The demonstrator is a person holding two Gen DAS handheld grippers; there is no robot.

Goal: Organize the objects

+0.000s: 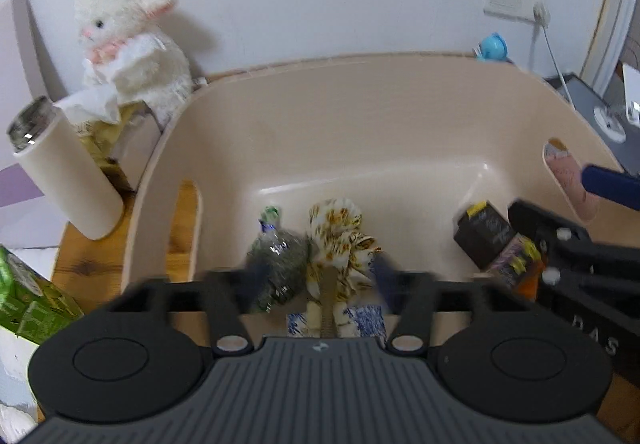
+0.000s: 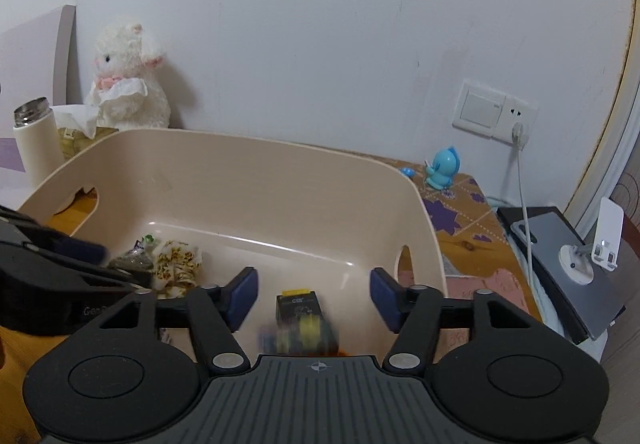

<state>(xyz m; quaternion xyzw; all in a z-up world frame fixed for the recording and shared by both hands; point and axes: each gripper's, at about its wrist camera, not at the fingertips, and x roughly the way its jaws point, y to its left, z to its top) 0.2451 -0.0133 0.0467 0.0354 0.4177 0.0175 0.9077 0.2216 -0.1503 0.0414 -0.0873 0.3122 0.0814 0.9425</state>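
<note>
Both grippers hang over a beige plastic bin with cut-out handles, standing on a wooden table against a white wall.

The left gripper has its jaws spread wide, and its blue fingertips look blurred. Between them on the bin floor lie a floral cloth scrunchie and, touching it on the left, a dark crinkly packet with a green-and-white top. Just under the gripper body lies something blue and white that is too hidden to name. At the bin's right end sits a small black box with a yellow label, and beside it a blurred purple-and-yellow item — the right gripper's black frame covers part of it.

The right gripper is also wide open, holding nothing. The black box lies between its fingers without touching either pad, and the blurred item lies nearer the camera. The scrunchie and packet show at the left of the bin floor.

Only the left view shows the green carton at the table's near-left edge. Only the right view shows the patterned cloth beyond the bin and the dark flat device with a white stand on it. Both show the white plush rabbit, the cream flask, the tissue box, the blue toy and the wall socket with a white cable plugged in.
</note>
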